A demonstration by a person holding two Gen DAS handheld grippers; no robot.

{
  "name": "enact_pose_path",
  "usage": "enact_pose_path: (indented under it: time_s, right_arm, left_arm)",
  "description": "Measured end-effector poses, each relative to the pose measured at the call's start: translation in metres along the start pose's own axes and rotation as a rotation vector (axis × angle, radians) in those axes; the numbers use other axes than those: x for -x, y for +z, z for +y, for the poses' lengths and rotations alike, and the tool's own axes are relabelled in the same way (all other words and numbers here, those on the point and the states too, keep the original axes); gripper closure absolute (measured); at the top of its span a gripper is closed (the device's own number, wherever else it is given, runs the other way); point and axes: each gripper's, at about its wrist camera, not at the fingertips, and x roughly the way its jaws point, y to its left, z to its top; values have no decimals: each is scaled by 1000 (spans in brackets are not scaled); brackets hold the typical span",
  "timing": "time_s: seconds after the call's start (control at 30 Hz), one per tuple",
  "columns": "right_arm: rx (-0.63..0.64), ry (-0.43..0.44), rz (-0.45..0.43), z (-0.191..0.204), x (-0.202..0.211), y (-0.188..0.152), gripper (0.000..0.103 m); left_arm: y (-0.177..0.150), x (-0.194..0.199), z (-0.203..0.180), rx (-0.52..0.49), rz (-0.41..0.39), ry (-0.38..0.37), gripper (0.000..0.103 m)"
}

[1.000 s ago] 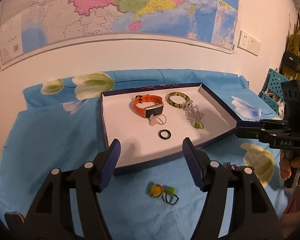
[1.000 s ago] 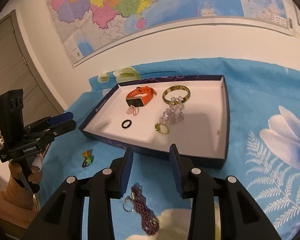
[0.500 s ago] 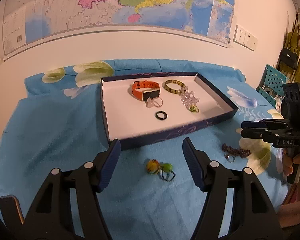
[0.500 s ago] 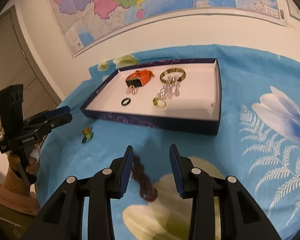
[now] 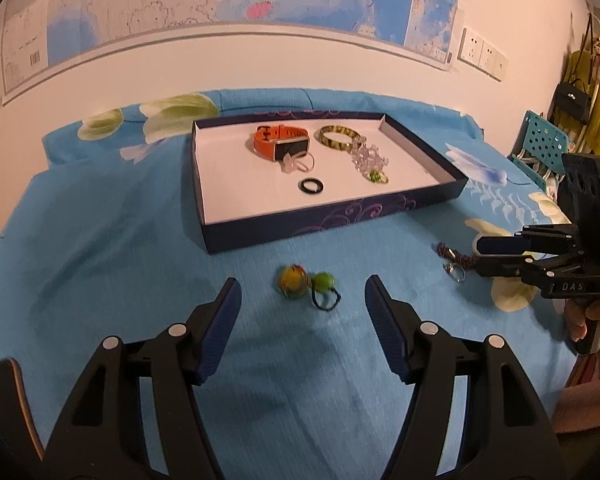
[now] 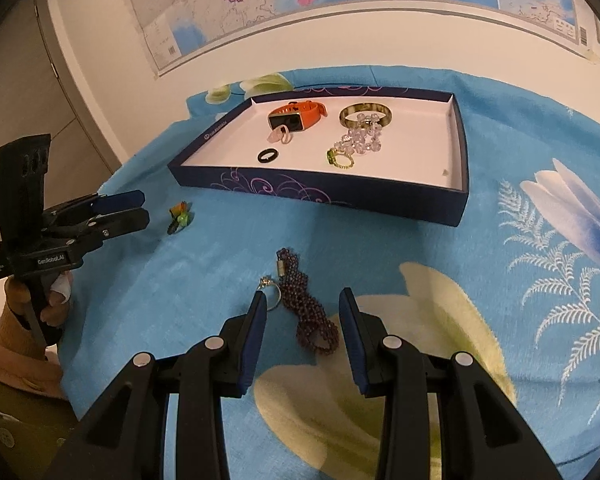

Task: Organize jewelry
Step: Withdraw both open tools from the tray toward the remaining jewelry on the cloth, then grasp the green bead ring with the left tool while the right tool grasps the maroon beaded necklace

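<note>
Two grippers hover empty over the blue cloth [image 5: 100, 248]: left gripper [image 5: 302, 300] wide before a beaded hair tie [image 5: 306, 284], right gripper [image 6: 302, 312] narrower over a dark bead chain [image 6: 306, 308].

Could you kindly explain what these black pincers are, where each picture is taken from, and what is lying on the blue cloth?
There is no robot here: a person holds a hand-held gripper in each hand, and each carries a camera looking along its two fingers.

The left hand-held gripper is open over a hair tie with yellow and green beads. The right hand-held gripper is open over a dark bead chain and a small ring. Neither holds anything.

All three lie loose on the blue flowered cloth. Behind them stands a shallow box holding an orange watch, a bangle, a clear bead bracelet, a black ring and other small pieces.
</note>
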Motion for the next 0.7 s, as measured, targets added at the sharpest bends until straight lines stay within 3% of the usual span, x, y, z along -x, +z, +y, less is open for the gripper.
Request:
enact_pose_path:
  time_s: [0.3,0.7]
  right_arm:
    - [40,-49,9,6,-4,-2,68]
    - [92,-103,19,13,-9,0,77]
  left_arm:
    - [-5,-4,-5,-4,21,-15,39]
    - [-6,-10,-15,-15,42,-49,40]
